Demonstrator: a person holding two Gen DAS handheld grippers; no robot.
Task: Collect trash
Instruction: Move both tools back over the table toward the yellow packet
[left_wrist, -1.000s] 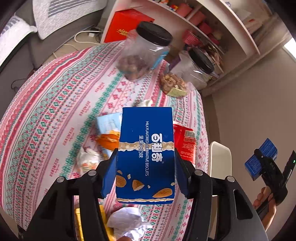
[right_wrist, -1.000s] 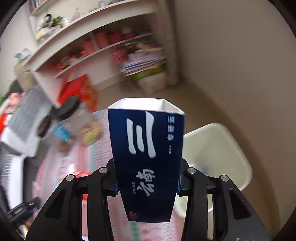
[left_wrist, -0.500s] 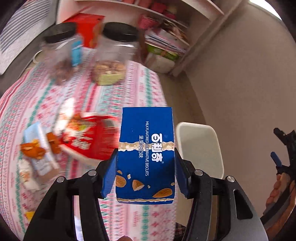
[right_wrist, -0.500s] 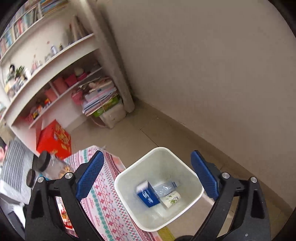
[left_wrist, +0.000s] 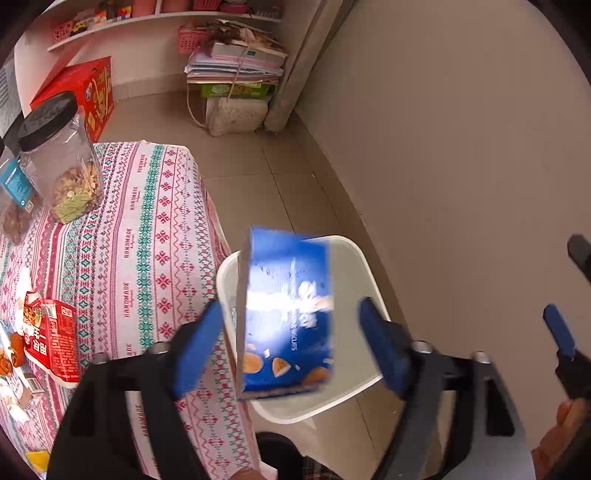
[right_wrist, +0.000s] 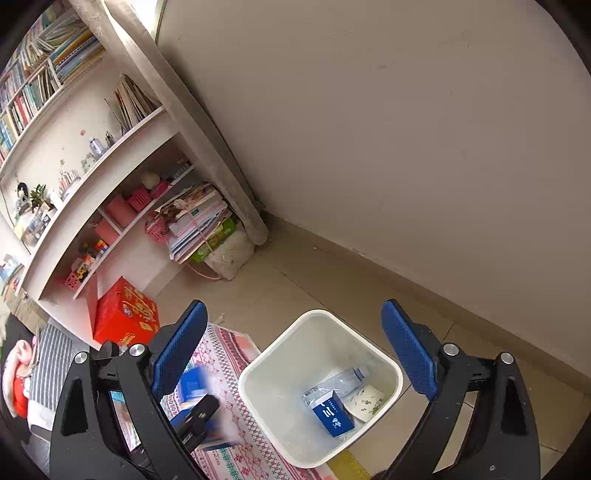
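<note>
My left gripper is open above the white bin. The blue biscuit box is blurred and loose between its fingers, over the bin. My right gripper is open and empty above the white bin. In the bin lie a dark blue carton, a clear plastic bottle and a paper cup. The left gripper with the blue box shows blurred at the lower left of the right wrist view.
The table with a patterned cloth stands left of the bin. On it are a red snack box, wrappers and black-lidded jars. A bookshelf, a red carton and a beige wall surround the spot.
My left gripper has swung from the table over the bin and opened, letting go of the biscuit box. My right gripper dropped the dark blue carton into the bin and stays open.
</note>
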